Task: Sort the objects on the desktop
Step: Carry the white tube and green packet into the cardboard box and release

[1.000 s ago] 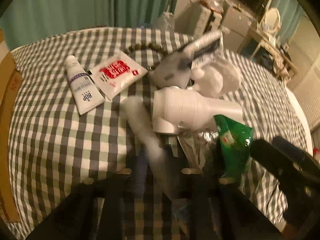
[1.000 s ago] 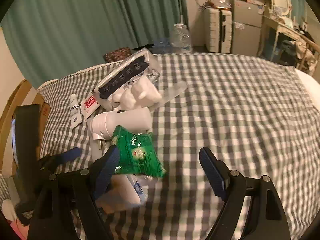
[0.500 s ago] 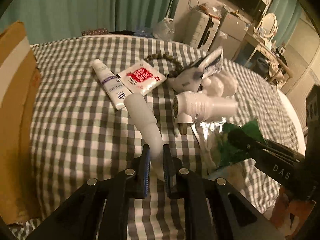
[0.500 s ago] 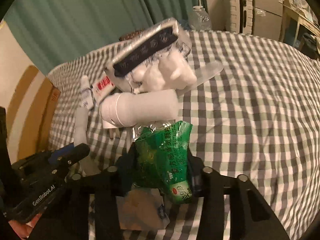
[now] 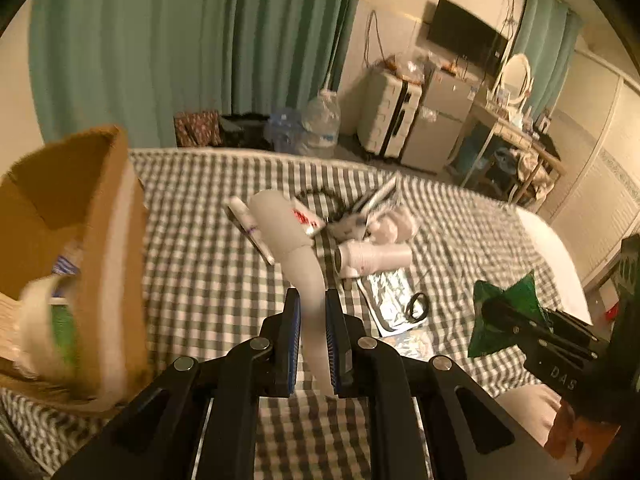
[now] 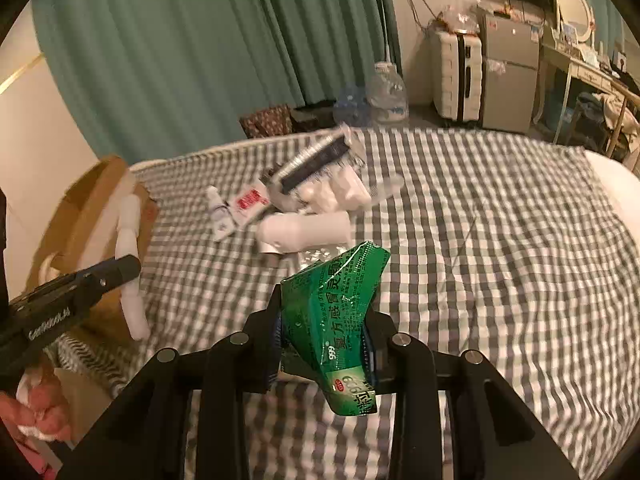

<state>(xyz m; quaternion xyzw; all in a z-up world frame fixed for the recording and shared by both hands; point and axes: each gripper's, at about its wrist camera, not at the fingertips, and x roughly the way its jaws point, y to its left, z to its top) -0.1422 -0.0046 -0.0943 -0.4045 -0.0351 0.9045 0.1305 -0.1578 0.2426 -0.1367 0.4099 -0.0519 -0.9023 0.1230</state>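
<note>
Two grippers each pinch something above the checked cloth (image 6: 480,240). The left gripper (image 5: 312,320) clamps a long, bent, soft white tube (image 5: 296,256); at its 9 o'clock stands a brown cardboard box (image 5: 116,240). The right gripper (image 6: 324,336) squeezes a crumpled, glossy green sachet (image 6: 340,308) with white print.

Bedcover (image 6: 460,216): green-white check. Packet (image 6: 340,320): green. Tube (image 5: 296,256): white. Box (image 5: 108,240): brown. Curtain (image 6: 200,40): teal.

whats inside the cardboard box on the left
In the cardboard box, the left wrist view shows something green, a pale curved band and a blue-printed item, all blurred. The box walls hide everything deeper.
</note>
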